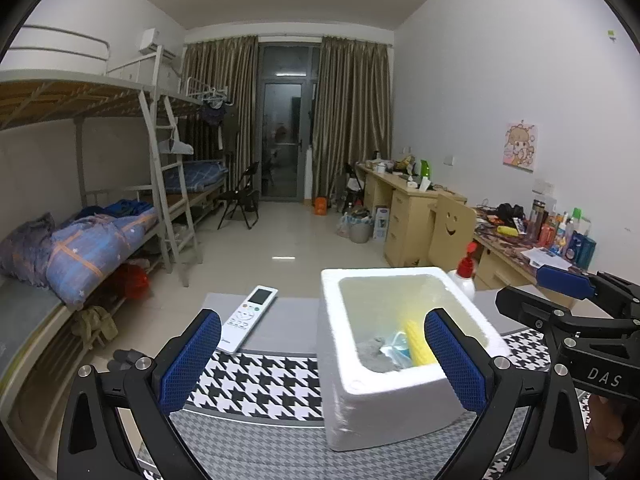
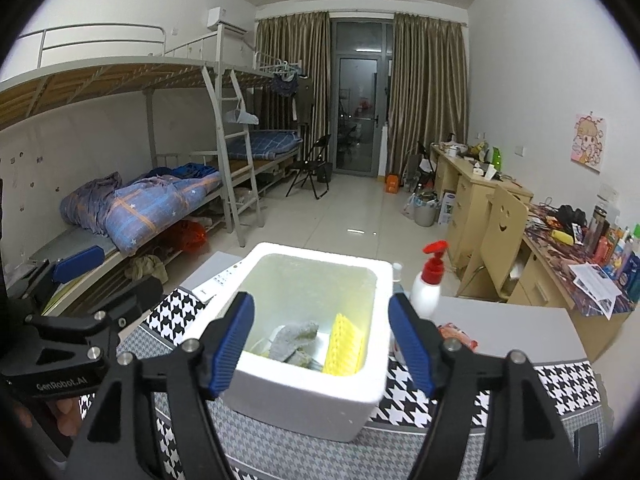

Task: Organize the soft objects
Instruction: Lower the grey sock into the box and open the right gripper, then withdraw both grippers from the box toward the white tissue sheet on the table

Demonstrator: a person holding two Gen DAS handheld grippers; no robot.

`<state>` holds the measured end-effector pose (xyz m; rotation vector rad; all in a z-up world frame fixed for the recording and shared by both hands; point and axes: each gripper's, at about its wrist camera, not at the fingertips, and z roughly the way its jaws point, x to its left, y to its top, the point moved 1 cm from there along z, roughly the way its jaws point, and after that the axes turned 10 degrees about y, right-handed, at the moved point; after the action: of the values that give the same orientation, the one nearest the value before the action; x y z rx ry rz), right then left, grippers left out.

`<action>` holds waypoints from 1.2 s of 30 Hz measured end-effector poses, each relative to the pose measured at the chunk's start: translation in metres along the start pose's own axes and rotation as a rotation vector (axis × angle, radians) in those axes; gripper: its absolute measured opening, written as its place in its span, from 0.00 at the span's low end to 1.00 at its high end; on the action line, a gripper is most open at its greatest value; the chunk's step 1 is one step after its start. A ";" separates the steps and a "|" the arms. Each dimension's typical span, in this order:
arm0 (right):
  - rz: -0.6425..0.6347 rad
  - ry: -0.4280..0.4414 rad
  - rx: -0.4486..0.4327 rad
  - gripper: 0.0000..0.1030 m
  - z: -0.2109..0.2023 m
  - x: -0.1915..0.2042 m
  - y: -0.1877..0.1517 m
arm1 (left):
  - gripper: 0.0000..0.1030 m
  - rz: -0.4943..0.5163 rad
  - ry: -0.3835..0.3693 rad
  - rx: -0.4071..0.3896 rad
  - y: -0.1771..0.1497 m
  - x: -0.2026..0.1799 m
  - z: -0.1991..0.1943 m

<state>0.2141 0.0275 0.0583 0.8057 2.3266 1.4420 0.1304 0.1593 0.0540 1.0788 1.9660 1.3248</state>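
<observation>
Box: white foam box (image 2: 308, 396), open-topped, stood on the worktop (image 2: 516, 320) over a black-and-white houndstooth cloth (image 2: 560, 384).
Contents: yellow ridged spongy piece (image 2: 345, 346) stood upright against the box's right side; grey fuzzy cloth (image 2: 296, 338) lay beside it on the box floor; in the left wrist view a pale blue thin item (image 1: 394, 346) lay between the two, kind unclear.
Left tool: left tool (image 1: 322, 358) hung above the near-left part of the box, blue pads spread wide, nothing between them; one pad in front of the box's near-right wall, the other over the cloth.
Right tool: right tool (image 2: 322, 346) hung above the box's near edge, pads wide apart and empty, one on each side of the opening.
Beside box, left: white remote control (image 1: 250, 318) lay flat on the worktop, near the box's left wall.
Beside box, right: white pump bottle with red nozzle (image 2: 428, 280) stood upright near the far-right corner; a red crumpled wrapper (image 2: 460, 336) lay on the worktop just right of the box.
Room: bunk beds with blue bedding along the left wall, wooden desks along the right.
</observation>
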 end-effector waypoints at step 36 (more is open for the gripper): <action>0.046 -0.161 -0.128 0.73 -0.116 -0.030 -0.044 | 0.99 0.059 -0.225 -0.056 -0.013 -0.074 -0.072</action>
<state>0.1659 -0.0895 0.0713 0.9088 2.0885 1.4699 0.1098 0.0579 0.0687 1.2112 1.7352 1.2226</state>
